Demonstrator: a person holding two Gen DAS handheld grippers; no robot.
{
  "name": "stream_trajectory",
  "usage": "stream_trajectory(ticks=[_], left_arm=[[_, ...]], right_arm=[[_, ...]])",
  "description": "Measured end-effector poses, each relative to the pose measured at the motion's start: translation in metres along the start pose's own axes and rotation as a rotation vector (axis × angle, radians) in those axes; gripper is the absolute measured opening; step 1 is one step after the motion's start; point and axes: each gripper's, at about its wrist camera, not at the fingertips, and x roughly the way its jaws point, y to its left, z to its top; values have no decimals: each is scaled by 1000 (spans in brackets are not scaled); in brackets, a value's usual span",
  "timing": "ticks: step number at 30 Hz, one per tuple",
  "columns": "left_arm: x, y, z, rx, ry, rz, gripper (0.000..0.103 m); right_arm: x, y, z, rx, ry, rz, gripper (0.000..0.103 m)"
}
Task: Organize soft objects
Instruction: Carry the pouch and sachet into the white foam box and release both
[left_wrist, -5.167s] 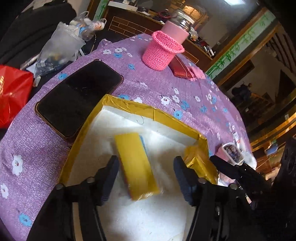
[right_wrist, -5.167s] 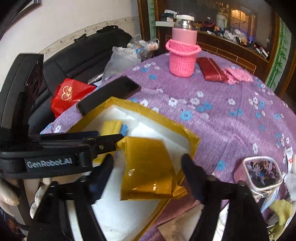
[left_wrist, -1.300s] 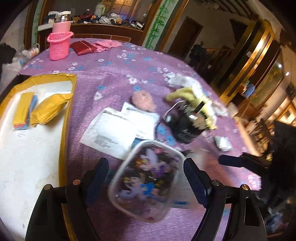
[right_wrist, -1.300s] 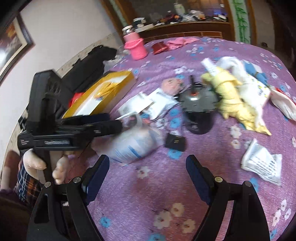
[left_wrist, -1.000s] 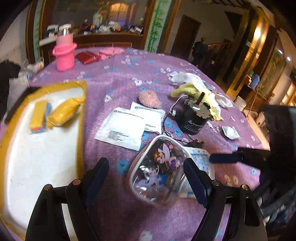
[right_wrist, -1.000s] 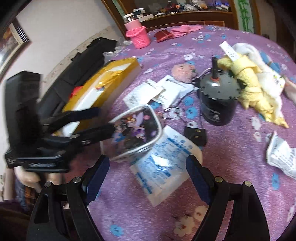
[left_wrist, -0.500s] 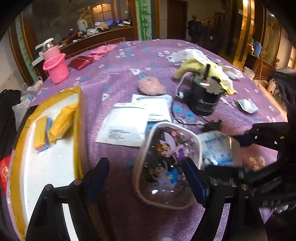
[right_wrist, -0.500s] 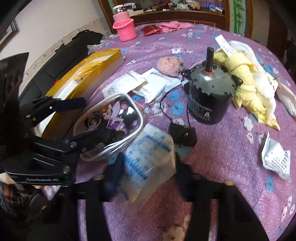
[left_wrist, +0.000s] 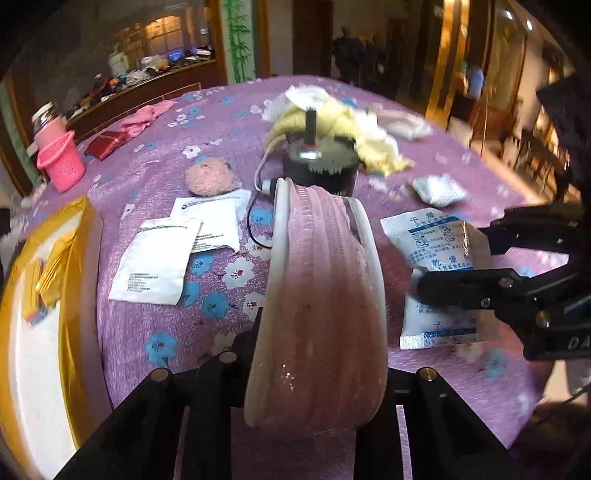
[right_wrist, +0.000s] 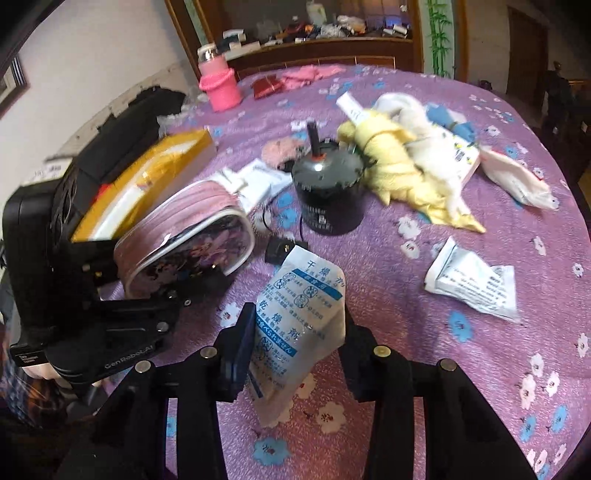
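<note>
A pink zip pouch (left_wrist: 317, 280) with a cartoon print stands on its edge between the fingers of my left gripper (left_wrist: 317, 332). The jaws are closing and squeeze its sides. The right wrist view shows the same pouch (right_wrist: 192, 236) raised off the purple flowered cloth in the left gripper (right_wrist: 177, 273). My right gripper (right_wrist: 295, 332) is closing on a white and blue desiccant packet (right_wrist: 299, 295), which hangs crumpled between its fingers. In the left wrist view that packet (left_wrist: 432, 236) sits in the right gripper (left_wrist: 450, 258), just right of the pouch.
A black motor (right_wrist: 325, 195) with a cord stands behind both grippers, beside yellow and white cloths (right_wrist: 391, 166). A gold-taped white box (left_wrist: 44, 332) lies at the left. White paper packets (left_wrist: 155, 258), a pink fluffy ball (left_wrist: 208, 177) and another packet (right_wrist: 472, 284) lie on the cloth.
The pouch lay flat between wide left fingers; now it is turned on edge and gripped. The right fingers have closed further on the desiccant packet and lifted it.
</note>
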Motion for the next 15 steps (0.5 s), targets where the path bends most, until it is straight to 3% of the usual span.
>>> stream_trajectory(ticks=[7,10,13,15], left_arm=[[-64,52,-11,-219,-113,-121,24],[-87,97,-15,-309,-128,-56,24],[-98,144,-20,-372,-98,90,25],[-97,177,-24,-422,-66,142,25]], right_arm=[[-17,15,21,-14,-49,100,40],[-10,36,40,-51,-41,155,40],[1,66,62,-93,-24,215,40],[11,86,76,-115,-13,248,41]])
